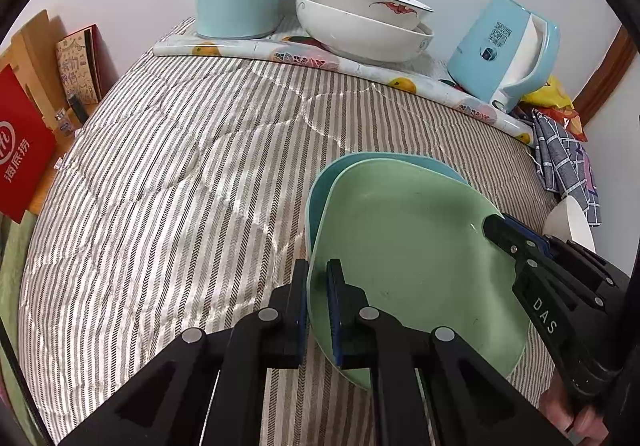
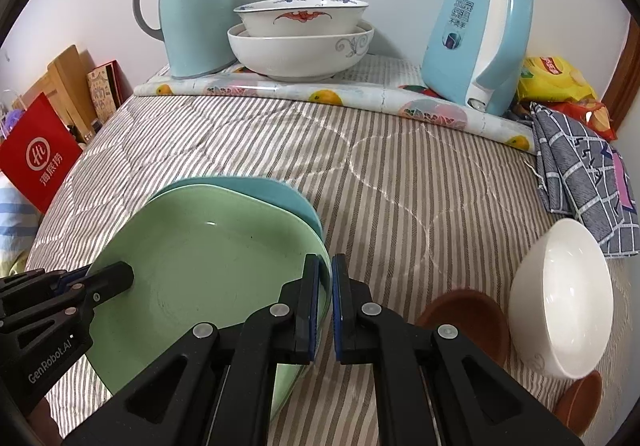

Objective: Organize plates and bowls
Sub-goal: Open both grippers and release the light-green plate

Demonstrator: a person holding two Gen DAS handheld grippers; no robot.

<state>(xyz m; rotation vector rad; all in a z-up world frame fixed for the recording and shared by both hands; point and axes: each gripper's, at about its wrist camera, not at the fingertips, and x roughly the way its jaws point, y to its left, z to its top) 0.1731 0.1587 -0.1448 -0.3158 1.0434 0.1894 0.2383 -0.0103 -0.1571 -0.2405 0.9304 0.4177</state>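
A green plate (image 1: 416, 258) lies on a blue plate (image 1: 320, 198) over the striped cloth. My left gripper (image 1: 318, 278) is shut on their left rim. My right gripper (image 2: 325, 278) is shut on their right rim (image 2: 326, 274); it shows in the left wrist view (image 1: 504, 234). The left gripper shows in the right wrist view (image 2: 116, 278). The green plate (image 2: 208, 266) and blue plate (image 2: 256, 190) show there too. Two stacked white bowls (image 2: 300, 42) stand at the back. A white bowl (image 2: 560, 306) leans on a brown dish (image 2: 468, 318) at the right.
A light blue jug (image 2: 192, 6) and a blue kettle (image 2: 476, 42) stand at the back on a fruit-print mat (image 2: 332, 94). A checked cloth (image 2: 580, 174) and snack bags (image 2: 556, 82) lie at the right. A red bag (image 2: 38, 158) stands off the left edge.
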